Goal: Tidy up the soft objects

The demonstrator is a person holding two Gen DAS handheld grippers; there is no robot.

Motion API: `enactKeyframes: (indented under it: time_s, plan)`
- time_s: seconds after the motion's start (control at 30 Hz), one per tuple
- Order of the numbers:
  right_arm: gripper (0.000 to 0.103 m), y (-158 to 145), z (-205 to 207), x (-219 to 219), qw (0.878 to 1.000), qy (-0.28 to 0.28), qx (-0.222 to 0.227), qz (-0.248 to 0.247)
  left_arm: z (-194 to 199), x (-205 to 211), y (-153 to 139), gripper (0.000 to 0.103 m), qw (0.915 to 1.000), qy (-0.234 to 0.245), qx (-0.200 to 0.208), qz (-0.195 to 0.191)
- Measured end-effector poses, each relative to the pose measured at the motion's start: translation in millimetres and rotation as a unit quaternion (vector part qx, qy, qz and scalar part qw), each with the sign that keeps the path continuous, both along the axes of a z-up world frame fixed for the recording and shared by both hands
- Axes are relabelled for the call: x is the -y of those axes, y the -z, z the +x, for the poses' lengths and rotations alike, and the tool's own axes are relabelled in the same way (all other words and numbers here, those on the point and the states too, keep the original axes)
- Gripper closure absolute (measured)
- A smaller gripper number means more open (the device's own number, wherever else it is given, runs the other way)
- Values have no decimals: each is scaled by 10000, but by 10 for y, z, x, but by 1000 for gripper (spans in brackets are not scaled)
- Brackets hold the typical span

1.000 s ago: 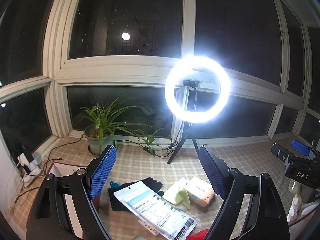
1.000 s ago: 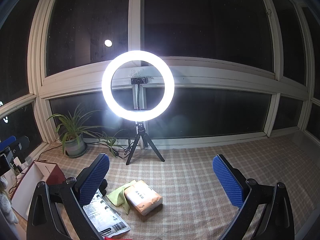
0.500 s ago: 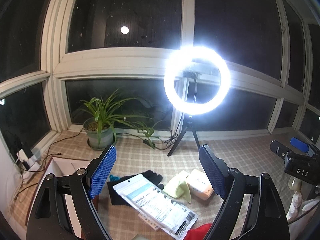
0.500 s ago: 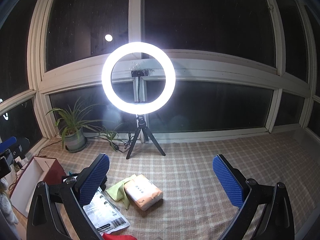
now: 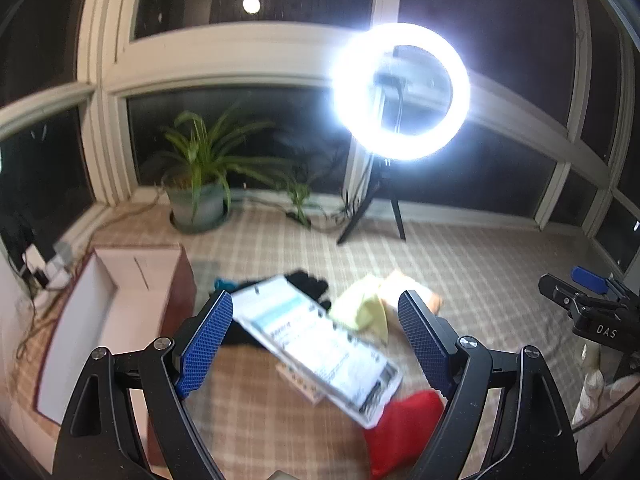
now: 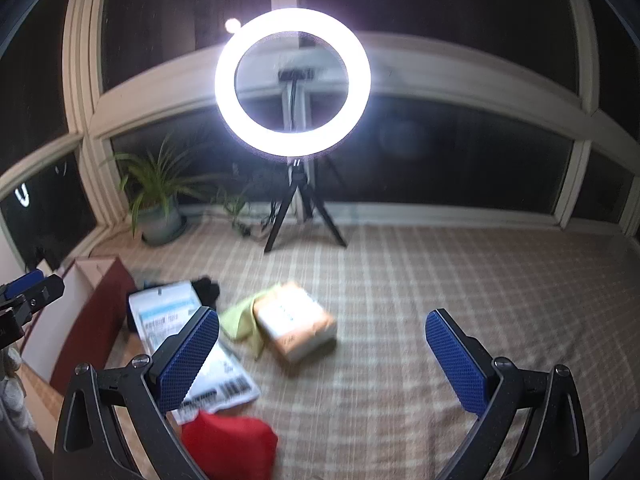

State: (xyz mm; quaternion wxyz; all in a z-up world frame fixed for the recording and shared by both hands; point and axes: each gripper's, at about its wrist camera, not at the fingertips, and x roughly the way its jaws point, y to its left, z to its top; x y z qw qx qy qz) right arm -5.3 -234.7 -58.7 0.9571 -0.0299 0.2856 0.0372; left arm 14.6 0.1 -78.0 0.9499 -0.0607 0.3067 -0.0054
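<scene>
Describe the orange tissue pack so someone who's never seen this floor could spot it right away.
Start at the glowing ring light on its black tripod and look down the checked tan mat toward the camera. The orange plastic-wrapped tissue pack lies there, its left edge against a crumpled yellow-green cloth. It is the only blocky orange item.

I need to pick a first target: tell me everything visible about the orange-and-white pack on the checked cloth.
The orange-and-white pack is a soft-looking, plump rectangular packet in glossy wrap, orange at its ends and white on top, print too blurred to read. It lies flat on the checked cloth, skewed to the cloth's pattern. One edge overlaps the yellow-green cloth. Neither gripper touches it.
</scene>
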Motion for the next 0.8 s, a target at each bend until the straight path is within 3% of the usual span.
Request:
enactKeyframes:
  time_s: [0.17,0.4,0.67,0.8]
  plan:
    - [1,345,60,41,9979,-247,-581,173,0,11,338,18,9972,257,-592,-366]
    - [1,891,186,102,9819,-553,-1590,864,-6,122,785,18,9870,557,-1252,-842]
    - [6,1386,290,4,9586,-889,-2421,1210,19,239,1229,20,9655,833,-1915,-1556]
    - [17,1569,362,-13,9407,-1059,-2862,1480,15,305,1406,20,9523,1046,-2186,-1856]
